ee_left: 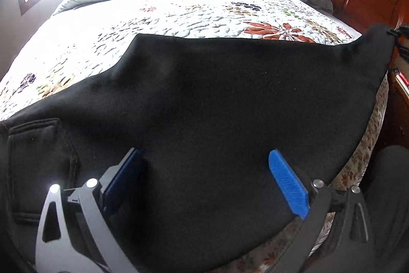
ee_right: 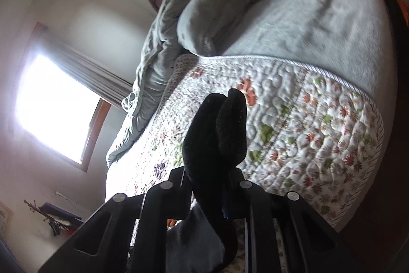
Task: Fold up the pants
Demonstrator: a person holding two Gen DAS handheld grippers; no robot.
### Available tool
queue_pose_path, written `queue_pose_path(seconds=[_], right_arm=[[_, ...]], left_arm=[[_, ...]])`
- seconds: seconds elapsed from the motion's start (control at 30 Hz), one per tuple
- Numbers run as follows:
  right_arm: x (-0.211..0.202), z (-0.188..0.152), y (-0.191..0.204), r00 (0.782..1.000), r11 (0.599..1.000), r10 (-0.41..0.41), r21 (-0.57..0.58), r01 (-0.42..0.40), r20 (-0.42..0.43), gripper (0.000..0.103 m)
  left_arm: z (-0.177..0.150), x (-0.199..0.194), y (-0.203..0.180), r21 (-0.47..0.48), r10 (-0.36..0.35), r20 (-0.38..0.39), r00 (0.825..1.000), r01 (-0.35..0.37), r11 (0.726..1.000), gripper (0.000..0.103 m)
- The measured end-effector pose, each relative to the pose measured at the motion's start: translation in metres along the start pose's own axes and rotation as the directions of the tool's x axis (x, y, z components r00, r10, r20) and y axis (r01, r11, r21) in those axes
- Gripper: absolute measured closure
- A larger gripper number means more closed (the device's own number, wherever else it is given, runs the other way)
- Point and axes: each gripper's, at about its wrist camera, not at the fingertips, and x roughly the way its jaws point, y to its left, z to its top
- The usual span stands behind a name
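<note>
Black pants point(ee_left: 217, 104) lie spread on the quilted bed point(ee_left: 179, 14), near its front edge. Fabric looks thick, soft, fleecy: light, limp, prob not slippery, will sag between holds, so best taken at edges/corners. Left gripper point(ee_left: 207, 186) has jaws wide open over the cloth near the pocket, holding nothing. Right gripper point(ee_right: 214, 186) jaws clamped on a bunched fold of the pants, lifted clear of the bed. Long axis seems to run across left wrist view, pocket end left, far corner pulled up at right
</note>
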Motion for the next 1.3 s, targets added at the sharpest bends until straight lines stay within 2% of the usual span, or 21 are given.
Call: queue_pose_path(seconds=[0.33, 0.6, 0.73, 0.9, 1.3], right_arm=[[-0.027, -0.022, 0.094, 0.999, 0.979, -0.016, -0.204, 0.024, 0.042, 0.086], [-0.033, -0.049, 0.160, 0.998, 0.936, -0.030, -0.350, 0.045, 0.050, 0.086], [-0.034, -0.065, 0.188, 0.997, 0.900, -0.046, -0.431, 0.068, 0.061, 0.086], [-0.029, -0.091, 0.219, 0.992, 0.831, -0.085, -0.544, 0.119, 0.088, 0.087], [-0.012, -0.142, 0.265, 0.986, 0.694, -0.107, -0.700, 0.166, 0.128, 0.088]], left_arm=[[-0.001, -0.001, -0.001, -0.011, 0.006, -0.007, 1.000, -0.006, 1.000, 0.004], [-0.003, -0.004, 0.001, -0.008, -0.012, 0.005, 1.000, 0.012, 1.000, 0.004], [-0.003, -0.006, 0.002, -0.008, -0.025, 0.012, 1.000, 0.025, 1.000, 0.004], [-0.004, -0.007, 0.002, 0.001, -0.031, 0.019, 0.999, 0.031, 1.000, 0.004], [-0.003, -0.019, 0.005, 0.010, -0.056, 0.036, 0.998, 0.056, 0.998, 0.004]])
